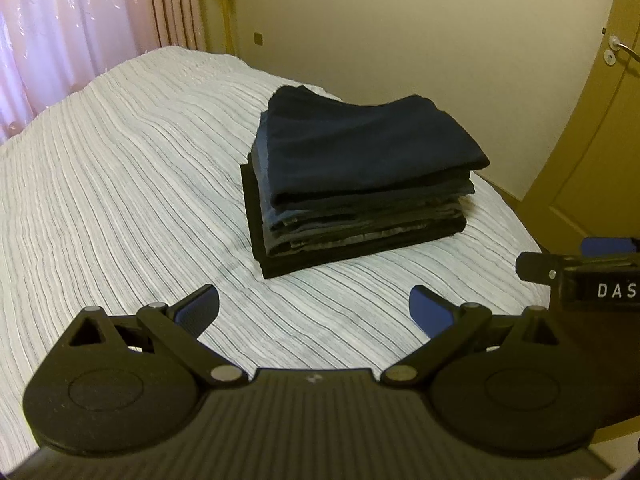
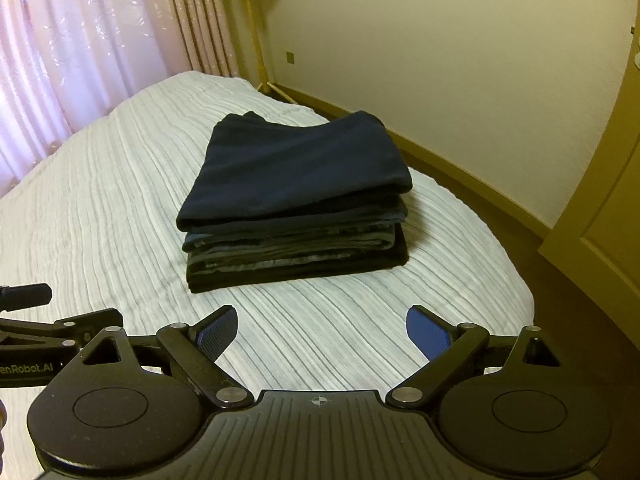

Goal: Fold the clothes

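Observation:
A stack of folded dark clothes (image 1: pixel 360 184) lies on the bed, with a navy garment (image 1: pixel 368 140) on top and grey and black pieces beneath. It also shows in the right wrist view (image 2: pixel 296 204). My left gripper (image 1: pixel 314 308) is open and empty, held above the bedspread just short of the stack. My right gripper (image 2: pixel 320 332) is open and empty, also short of the stack. The right gripper's side shows at the right edge of the left wrist view (image 1: pixel 592 276), and the left gripper's side at the left edge of the right wrist view (image 2: pixel 48 328).
The bed has a white ribbed bedspread (image 1: pixel 120 184). Pink curtains (image 1: pixel 72 32) hang at the back left. A cream wall (image 1: pixel 400 32) stands behind the bed, a wooden door (image 1: pixel 592 128) at the right, and brown floor (image 2: pixel 580 300) beside the bed.

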A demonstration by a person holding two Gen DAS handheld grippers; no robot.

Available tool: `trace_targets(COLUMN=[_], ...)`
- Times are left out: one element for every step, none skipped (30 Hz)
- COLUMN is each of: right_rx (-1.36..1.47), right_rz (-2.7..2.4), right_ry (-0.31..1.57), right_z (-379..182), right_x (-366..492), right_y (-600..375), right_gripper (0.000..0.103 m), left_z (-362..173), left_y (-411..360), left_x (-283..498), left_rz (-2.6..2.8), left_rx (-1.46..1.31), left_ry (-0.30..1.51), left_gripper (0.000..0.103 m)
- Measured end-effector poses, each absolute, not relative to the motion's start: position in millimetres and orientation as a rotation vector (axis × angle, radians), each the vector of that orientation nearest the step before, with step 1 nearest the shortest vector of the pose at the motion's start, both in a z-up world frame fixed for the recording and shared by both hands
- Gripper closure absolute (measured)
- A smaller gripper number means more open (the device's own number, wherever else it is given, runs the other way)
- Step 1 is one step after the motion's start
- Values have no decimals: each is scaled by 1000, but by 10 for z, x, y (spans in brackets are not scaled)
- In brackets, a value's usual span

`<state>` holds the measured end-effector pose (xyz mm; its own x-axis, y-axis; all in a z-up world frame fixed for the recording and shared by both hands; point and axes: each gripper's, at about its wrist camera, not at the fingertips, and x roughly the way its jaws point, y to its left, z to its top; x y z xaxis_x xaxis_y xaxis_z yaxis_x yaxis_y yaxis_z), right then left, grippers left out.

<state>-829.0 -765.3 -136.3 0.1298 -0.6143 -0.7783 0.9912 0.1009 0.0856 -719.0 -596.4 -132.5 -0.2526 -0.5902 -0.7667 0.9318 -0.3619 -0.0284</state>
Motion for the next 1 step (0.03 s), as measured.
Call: trace_targets(right_rx=[717], right_rz=[-1323], right_ry=[664], right_z=[-1365], right_x=[-8282], right_y=[-7655], right_gripper=[9], left_z=[-1320], left_y=[-5963], left_x=[-7182], left_rz=[-1813], left_rx=[820], left_ry=[599], left_gripper=[3])
